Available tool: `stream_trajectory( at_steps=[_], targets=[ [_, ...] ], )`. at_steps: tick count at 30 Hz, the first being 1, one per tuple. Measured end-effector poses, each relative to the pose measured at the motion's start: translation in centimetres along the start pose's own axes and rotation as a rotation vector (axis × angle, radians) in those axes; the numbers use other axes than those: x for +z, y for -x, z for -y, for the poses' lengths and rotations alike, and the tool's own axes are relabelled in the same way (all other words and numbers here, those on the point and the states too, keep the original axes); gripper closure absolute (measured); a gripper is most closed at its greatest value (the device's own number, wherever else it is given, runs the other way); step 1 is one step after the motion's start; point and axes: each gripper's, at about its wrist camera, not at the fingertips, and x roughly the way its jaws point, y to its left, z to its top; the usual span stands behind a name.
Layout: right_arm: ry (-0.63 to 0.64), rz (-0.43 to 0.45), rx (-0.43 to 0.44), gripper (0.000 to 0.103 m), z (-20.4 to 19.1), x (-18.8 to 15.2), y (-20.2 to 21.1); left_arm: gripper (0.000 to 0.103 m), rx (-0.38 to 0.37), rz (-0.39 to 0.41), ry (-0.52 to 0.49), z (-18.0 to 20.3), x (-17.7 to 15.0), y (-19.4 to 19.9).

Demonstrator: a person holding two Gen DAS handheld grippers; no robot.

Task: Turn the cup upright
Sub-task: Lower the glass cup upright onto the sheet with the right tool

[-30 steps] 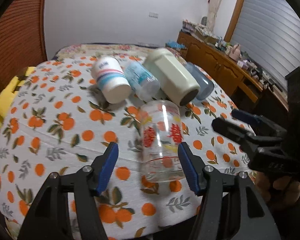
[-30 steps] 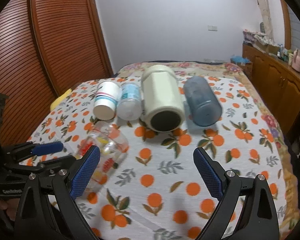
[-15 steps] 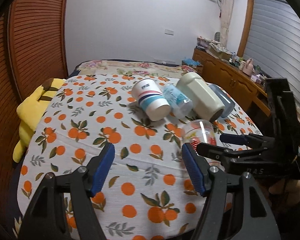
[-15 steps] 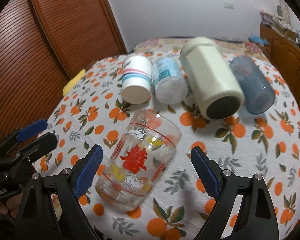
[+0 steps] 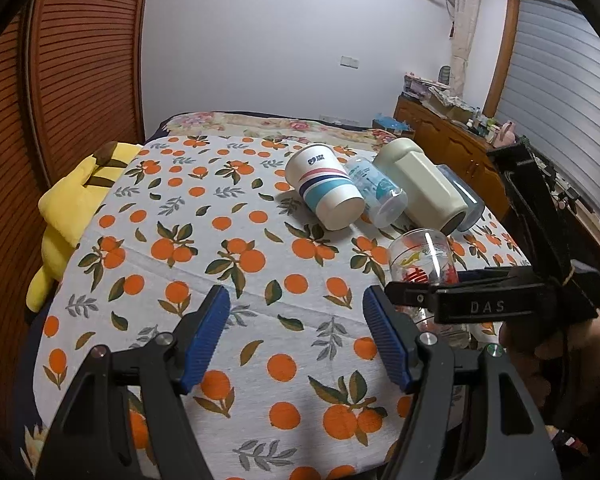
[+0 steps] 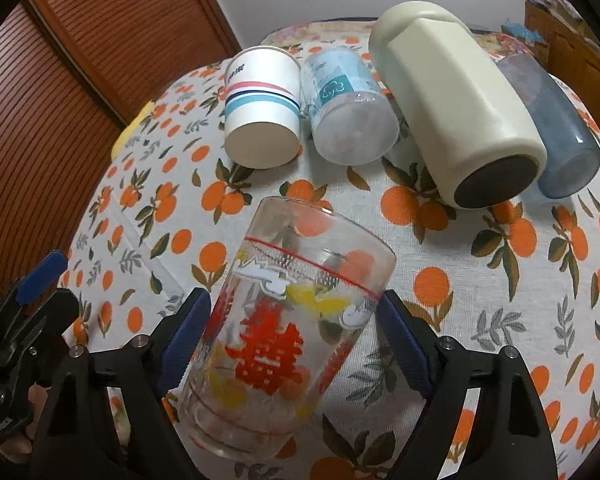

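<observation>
A clear glass cup (image 6: 284, 320) with a red character and yellow print lies on its side on the orange-patterned cloth, its mouth pointing away from me. My right gripper (image 6: 292, 344) is open, its blue pads on either side of the glass, close to it. In the left wrist view the glass (image 5: 420, 256) shows behind the right gripper's black fingers. My left gripper (image 5: 296, 336) is open and empty over bare cloth, left of the glass.
Four more cups lie on their sides in a row behind the glass: a striped paper cup (image 6: 264, 108), a clear blue-labelled cup (image 6: 348, 108), a cream tumbler (image 6: 456, 112) and a blue-grey cup (image 6: 552, 120). A yellow plush toy (image 5: 76, 200) lies at the left edge.
My right gripper has moved in around the glass and its jaws have narrowed. My left gripper has drawn back to the left, away from the glass.
</observation>
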Motion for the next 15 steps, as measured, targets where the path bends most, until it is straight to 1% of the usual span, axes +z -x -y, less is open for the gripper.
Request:
stream_trajectory(
  at_steps=[3, 6, 10, 12, 15],
  targets=[
    [0.005, -0.015, 0.006, 0.024, 0.1, 0.5, -0.2, 0.034, 0.0, -0.001, -0.002, -0.1, 0.0, 0.0],
    [0.031, -0.009, 0.005, 0.029, -0.2, 0.6, -0.1, 0.034, 0.001, -0.001, -0.001, -0.1, 0.0, -0.1],
    [0.066, 0.051, 0.002, 0.033, -0.5, 0.4, 0.6, 0.034, 0.001, 0.0, -0.002, -0.1, 0.0, -0.1],
    [0.08, 0.093, 0.01, 0.034, -0.5, 0.2, 1.3, 0.034, 0.005, 0.0, -0.001, -0.2, 0.0, -0.1],
    [0.12, 0.167, -0.005, 0.035, -0.7, 0.1, 2.5, 0.034, 0.008, 0.002, 0.005, -0.3, 0.2, -0.3]
  ],
)
